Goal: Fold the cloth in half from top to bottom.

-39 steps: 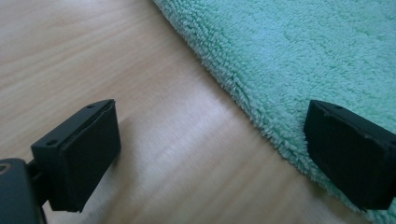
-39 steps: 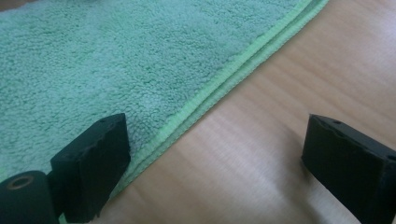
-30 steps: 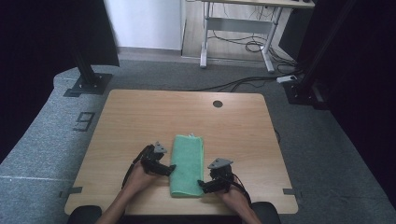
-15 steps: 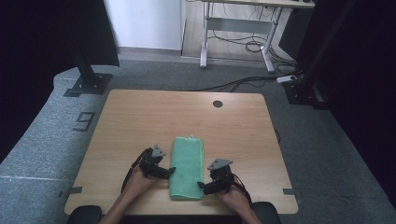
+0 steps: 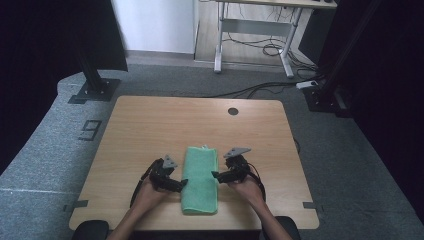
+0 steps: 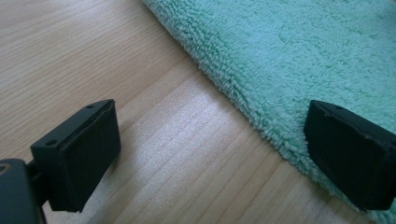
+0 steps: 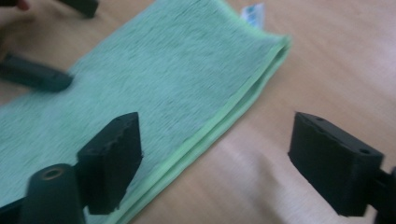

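A folded green towel [image 5: 200, 180] lies lengthwise on the wooden table [image 5: 165, 125], near its front edge. My left gripper [image 5: 183, 184] rests at the towel's left edge, open; in the left gripper view its jaws [image 6: 210, 154] straddle that fuzzy edge of the towel [image 6: 303, 56], one over wood, one over cloth. My right gripper [image 5: 215, 175] hovers at the towel's right edge, open. Its jaws have just been closing a little, and in the right gripper view the gripper [image 7: 215, 158] has the folded hem of the towel [image 7: 154, 88] below the gap, untouched.
A round cable hole [image 5: 233, 111] sits at the table's far side. Beyond the table stand a white desk frame [image 5: 250, 30], black stands [image 5: 95, 80] and floor cables [image 5: 270, 87]. A taped figure [image 5: 90, 130] marks the carpet at left.
My right gripper has moved away from the front edge, forward along the towel's right side, and risen slightly. The left gripper and the towel have stayed put.
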{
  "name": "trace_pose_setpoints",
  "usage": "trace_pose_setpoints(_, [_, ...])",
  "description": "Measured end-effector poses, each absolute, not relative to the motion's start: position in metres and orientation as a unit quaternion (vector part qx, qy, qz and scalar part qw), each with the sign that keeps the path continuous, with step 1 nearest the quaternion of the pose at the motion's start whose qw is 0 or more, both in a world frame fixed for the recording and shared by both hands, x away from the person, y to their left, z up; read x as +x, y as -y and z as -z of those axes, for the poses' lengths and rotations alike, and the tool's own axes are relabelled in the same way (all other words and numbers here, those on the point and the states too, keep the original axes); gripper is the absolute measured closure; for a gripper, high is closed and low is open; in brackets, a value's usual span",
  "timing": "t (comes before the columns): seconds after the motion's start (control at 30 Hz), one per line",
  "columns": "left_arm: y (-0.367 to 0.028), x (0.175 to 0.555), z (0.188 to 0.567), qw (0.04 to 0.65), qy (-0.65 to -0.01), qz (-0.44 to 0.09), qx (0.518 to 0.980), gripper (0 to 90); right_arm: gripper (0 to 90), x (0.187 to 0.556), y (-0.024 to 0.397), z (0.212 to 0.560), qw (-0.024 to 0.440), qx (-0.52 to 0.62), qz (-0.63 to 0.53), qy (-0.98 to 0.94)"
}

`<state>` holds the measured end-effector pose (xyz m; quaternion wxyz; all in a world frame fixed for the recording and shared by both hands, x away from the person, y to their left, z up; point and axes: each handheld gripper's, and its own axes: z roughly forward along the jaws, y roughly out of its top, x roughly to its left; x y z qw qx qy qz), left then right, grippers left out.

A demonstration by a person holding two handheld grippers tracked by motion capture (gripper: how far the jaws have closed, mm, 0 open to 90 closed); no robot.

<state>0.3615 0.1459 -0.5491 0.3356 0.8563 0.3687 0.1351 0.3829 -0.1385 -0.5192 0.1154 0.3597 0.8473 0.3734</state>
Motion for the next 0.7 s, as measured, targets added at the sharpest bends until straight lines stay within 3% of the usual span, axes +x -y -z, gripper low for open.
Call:
trace_pose_setpoints(0.47, [-0.146,0.362,0.549,0.334,-0.368,-0.135,0.857,4.3,48.3,0.431,0.132,0.510,0.116,0.362,-0.372,-0.847])
trace_pose_setpoints(0.7, [-0.146,0.362,0.549,0.334,-0.368,-0.135,0.857,4.3,55.6,0.449,0.120,0.510,0.117,0.361,-0.358,-0.853])
